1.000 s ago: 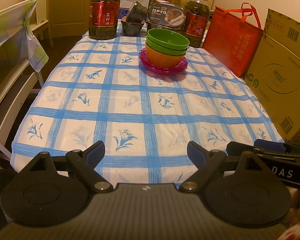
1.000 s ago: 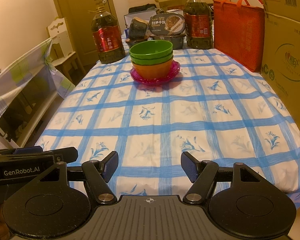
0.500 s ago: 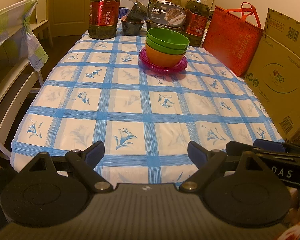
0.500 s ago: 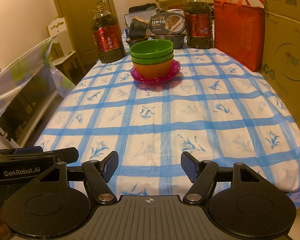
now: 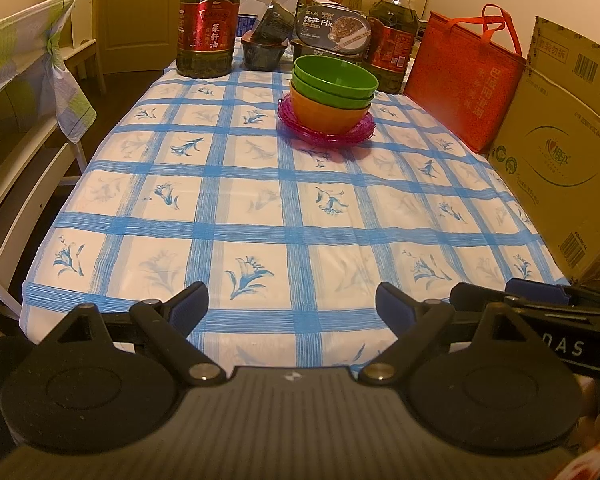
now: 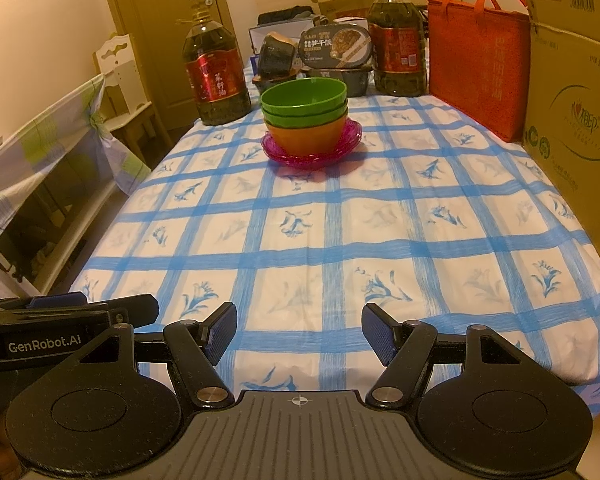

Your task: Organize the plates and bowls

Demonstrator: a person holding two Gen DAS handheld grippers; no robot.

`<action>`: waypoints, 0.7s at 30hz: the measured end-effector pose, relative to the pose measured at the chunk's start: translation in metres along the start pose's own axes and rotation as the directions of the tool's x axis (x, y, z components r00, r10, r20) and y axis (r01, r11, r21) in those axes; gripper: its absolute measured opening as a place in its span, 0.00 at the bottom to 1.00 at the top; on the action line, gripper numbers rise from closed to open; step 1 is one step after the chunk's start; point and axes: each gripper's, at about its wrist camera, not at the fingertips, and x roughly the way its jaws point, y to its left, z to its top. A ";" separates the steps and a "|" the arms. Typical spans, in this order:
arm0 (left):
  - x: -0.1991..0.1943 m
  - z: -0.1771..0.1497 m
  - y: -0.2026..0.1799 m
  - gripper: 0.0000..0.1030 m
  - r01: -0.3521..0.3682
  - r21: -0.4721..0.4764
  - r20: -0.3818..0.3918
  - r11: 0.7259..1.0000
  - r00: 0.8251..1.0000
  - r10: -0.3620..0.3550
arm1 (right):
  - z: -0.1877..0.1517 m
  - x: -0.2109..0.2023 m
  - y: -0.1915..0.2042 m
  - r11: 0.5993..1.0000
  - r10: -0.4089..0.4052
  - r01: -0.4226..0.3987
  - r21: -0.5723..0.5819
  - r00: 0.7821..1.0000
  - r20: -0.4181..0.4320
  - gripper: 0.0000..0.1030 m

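Note:
Two green bowls (image 5: 334, 80) (image 6: 305, 98) sit nested in an orange bowl (image 5: 326, 114) (image 6: 306, 138), and the stack rests on pink plates (image 5: 326, 134) (image 6: 312, 152) at the far middle of the table. My left gripper (image 5: 292, 308) hovers over the table's near edge, open, nothing between its fingers. My right gripper (image 6: 298, 332) is also over the near edge, open and empty. Each wrist view catches the other gripper at its side. The stack lies far ahead of both.
The table has a blue checked cloth (image 5: 260, 200). At its far end stand two oil bottles (image 5: 208, 20) (image 5: 392, 40) and food boxes (image 5: 332, 28). A red bag (image 5: 464, 80) and a large cardboard box (image 5: 560, 152) line the right side. A chair with a cloth (image 5: 28, 60) stands left.

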 end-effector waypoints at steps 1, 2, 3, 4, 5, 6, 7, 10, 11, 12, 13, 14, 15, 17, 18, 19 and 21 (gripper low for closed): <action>0.000 0.000 0.000 0.87 0.000 0.000 0.000 1.000 1.000 0.000 | 0.000 0.000 0.000 1.000 0.000 0.000 0.000 1.000 -0.001 0.67; 0.000 0.000 0.000 0.87 0.000 0.000 0.000 1.000 1.000 0.000 | 0.000 0.000 0.000 1.000 0.000 0.000 0.000 1.000 -0.001 0.67; 0.000 0.000 0.000 0.87 0.000 0.000 0.000 1.000 1.000 0.000 | 0.000 0.000 0.000 1.000 0.000 0.000 0.001 1.000 -0.001 0.67; 0.000 0.000 0.000 0.87 0.000 0.001 0.000 1.000 1.000 0.000 | -0.001 0.000 0.001 1.000 -0.001 0.001 0.001 1.000 -0.001 0.67; 0.000 0.000 0.000 0.87 0.000 0.001 0.000 1.000 1.000 0.000 | 0.000 0.000 0.000 1.000 -0.001 0.001 0.000 1.000 -0.001 0.67; 0.000 0.000 0.000 0.87 0.000 0.001 0.000 1.000 1.000 0.000 | -0.001 0.000 0.001 1.000 -0.001 0.001 0.000 1.000 -0.001 0.67; 0.000 0.000 0.000 0.87 0.000 0.001 0.000 1.000 1.000 0.000 | 0.000 0.000 0.000 1.000 -0.001 0.001 0.000 1.000 -0.001 0.67; 0.000 0.000 0.001 0.87 0.000 0.000 0.000 1.000 1.000 0.000 | 0.000 0.000 0.000 1.000 0.000 0.000 0.001 1.000 -0.002 0.67; 0.000 0.000 0.000 0.87 0.000 0.000 0.000 1.000 1.000 0.000 | 0.000 0.000 0.000 1.000 -0.001 0.001 0.001 1.000 -0.002 0.67; 0.000 0.000 0.001 0.87 0.001 0.000 0.000 1.000 1.000 -0.001 | 0.000 0.000 0.000 1.000 -0.001 0.001 0.001 1.000 -0.003 0.67; 0.000 0.000 0.000 0.87 0.001 0.001 0.001 1.000 1.000 -0.001 | -0.001 0.000 0.001 1.000 -0.001 0.001 0.002 1.000 -0.003 0.67; 0.000 0.000 0.000 0.87 -0.001 0.005 0.003 1.000 1.000 0.001 | -0.001 0.001 0.001 1.000 -0.001 0.001 0.002 1.000 -0.003 0.67; 0.000 -0.001 0.000 0.87 -0.004 0.007 0.005 1.000 1.000 0.004 | -0.001 0.001 0.001 1.000 -0.001 0.001 0.003 1.000 -0.003 0.67; 0.000 -0.003 -0.001 0.87 -0.009 0.009 0.010 1.000 1.000 0.009 | 0.000 0.001 0.000 1.000 -0.001 0.001 0.002 1.000 -0.002 0.67; 0.000 -0.004 -0.001 0.87 -0.011 0.009 0.013 1.000 1.000 0.011 | -0.001 0.001 0.001 1.000 -0.001 0.001 0.001 1.000 -0.002 0.67; 0.000 -0.004 -0.001 0.87 -0.013 0.010 0.014 1.000 1.000 0.013 | -0.001 0.000 0.001 1.000 0.000 0.000 0.001 1.000 -0.002 0.67; 0.000 -0.004 -0.001 0.87 -0.008 0.007 0.013 1.000 1.000 0.008 | -0.001 0.001 0.001 1.000 -0.001 0.001 0.002 1.000 -0.003 0.67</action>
